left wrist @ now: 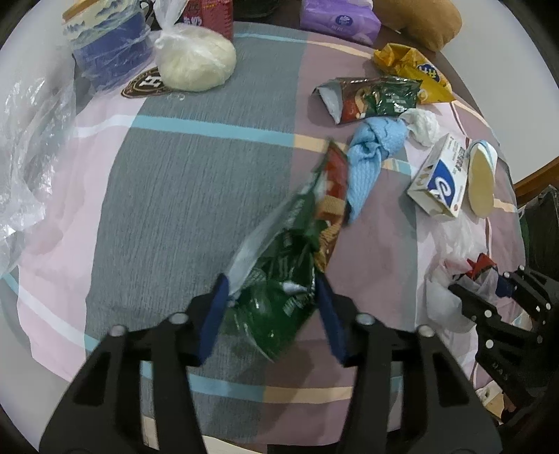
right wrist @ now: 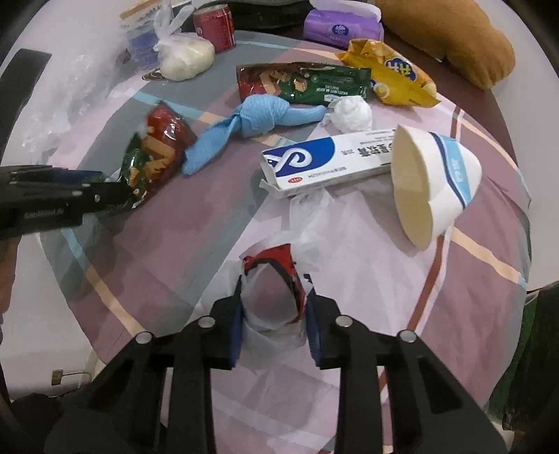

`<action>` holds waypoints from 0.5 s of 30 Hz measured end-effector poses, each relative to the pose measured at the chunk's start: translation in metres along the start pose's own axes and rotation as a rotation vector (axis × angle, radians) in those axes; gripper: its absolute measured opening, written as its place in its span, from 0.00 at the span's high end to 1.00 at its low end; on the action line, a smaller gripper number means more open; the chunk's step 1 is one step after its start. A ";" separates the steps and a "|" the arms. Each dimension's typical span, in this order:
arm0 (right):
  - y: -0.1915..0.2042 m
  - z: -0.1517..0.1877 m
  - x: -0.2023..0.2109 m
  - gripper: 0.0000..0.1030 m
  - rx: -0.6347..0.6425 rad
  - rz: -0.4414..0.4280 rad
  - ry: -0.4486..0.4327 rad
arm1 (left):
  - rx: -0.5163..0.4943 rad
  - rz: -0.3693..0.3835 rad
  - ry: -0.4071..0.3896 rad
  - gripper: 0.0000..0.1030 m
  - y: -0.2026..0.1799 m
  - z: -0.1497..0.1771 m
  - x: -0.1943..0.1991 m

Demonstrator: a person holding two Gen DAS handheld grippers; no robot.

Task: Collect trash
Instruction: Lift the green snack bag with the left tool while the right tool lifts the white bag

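Observation:
My left gripper (left wrist: 272,310) is shut on a crinkled green and red snack wrapper (left wrist: 300,216), whose upper end sticks out over the plaid tablecloth (left wrist: 195,174). In the right wrist view this gripper (right wrist: 120,195) comes in from the left with the wrapper (right wrist: 157,153). My right gripper (right wrist: 275,331) is shut on a white plastic bag (right wrist: 269,310) with red trash (right wrist: 276,256) inside. Loose on the cloth lie a second green wrapper (right wrist: 304,82), a yellow chip bag (right wrist: 394,77), a knotted blue cloth (right wrist: 258,115), a tissue ball (right wrist: 351,111), a white and blue box (right wrist: 314,160) and a tipped paper cup (right wrist: 429,181).
At the far edge stand a bagged lump of dough (right wrist: 185,57), a red can (right wrist: 213,28), a purple tissue pack (right wrist: 340,29) and a brown cushion (right wrist: 454,38). A clear plastic bag (left wrist: 28,157) lies at the left, with a blue container (left wrist: 108,45) behind it.

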State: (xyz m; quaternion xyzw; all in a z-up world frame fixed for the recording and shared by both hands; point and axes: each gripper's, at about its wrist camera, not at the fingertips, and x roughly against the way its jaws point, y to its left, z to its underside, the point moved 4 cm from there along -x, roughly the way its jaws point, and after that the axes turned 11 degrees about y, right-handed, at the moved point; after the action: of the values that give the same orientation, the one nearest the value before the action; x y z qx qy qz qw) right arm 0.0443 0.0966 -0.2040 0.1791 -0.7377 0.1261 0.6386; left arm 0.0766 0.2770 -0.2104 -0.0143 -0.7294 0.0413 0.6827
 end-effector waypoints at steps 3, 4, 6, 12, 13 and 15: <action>-0.005 0.008 0.012 0.71 -0.007 0.004 -0.025 | -0.008 -0.008 -0.029 0.54 -0.002 0.002 0.013; -0.006 0.010 0.016 0.71 -0.012 0.004 -0.033 | -0.011 -0.010 -0.038 0.54 -0.003 0.002 0.017; -0.011 0.014 0.023 0.71 -0.028 -0.001 -0.048 | -0.016 -0.017 -0.058 0.55 -0.003 0.002 0.026; -0.029 0.021 0.046 0.71 -0.085 -0.011 -0.097 | -0.031 -0.004 -0.115 0.55 -0.012 0.002 0.053; -0.029 0.020 0.048 0.71 -0.090 -0.004 -0.103 | -0.033 -0.003 -0.120 0.55 -0.014 0.001 0.055; -0.032 0.021 0.053 0.71 -0.100 0.009 -0.119 | -0.043 0.004 -0.132 0.55 -0.018 0.001 0.061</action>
State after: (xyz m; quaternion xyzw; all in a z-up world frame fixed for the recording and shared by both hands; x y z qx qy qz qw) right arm 0.0330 0.0532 -0.1565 0.1510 -0.7805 0.0809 0.6012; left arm 0.0719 0.2634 -0.1488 -0.0279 -0.7734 0.0277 0.6327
